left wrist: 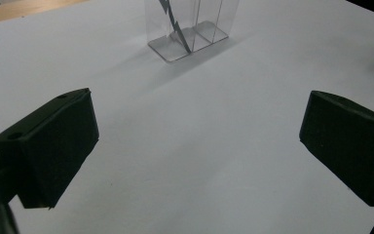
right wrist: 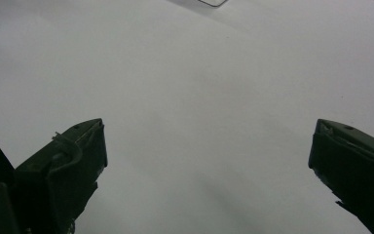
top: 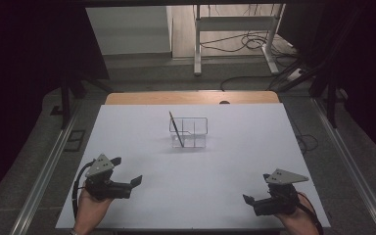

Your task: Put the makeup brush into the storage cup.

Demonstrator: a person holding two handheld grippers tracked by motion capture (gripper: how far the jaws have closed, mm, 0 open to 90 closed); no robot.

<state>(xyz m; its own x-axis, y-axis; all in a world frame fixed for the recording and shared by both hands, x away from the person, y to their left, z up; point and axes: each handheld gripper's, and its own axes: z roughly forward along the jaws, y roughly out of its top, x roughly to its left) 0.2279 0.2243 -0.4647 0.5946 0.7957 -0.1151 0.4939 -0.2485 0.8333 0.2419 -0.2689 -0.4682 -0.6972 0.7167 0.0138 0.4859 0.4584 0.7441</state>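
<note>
Your left gripper (top: 136,181) sits near the table's front-left corner, black jaws spread wide with nothing between them, aimed across the white table top (top: 225,161) toward the middle. Your right gripper (top: 247,199) mirrors it at front-right, jaws likewise released and empty. Both rest low and well apart from the work, which reads as a parked pose that keeps the centre unobstructed.

Out from there: the clear plastic divided organiser box (top: 188,132) stands upright mid-table, slightly toward the far side. In the left gripper view its thin partitions split it into several compartments. A slim dark pencil-like stick (top: 176,129) leans inside it, tip down in a left-hand compartment, top tilted past the rim toward the far left. It leans because the wall props it. Other compartments look empty.
</note>
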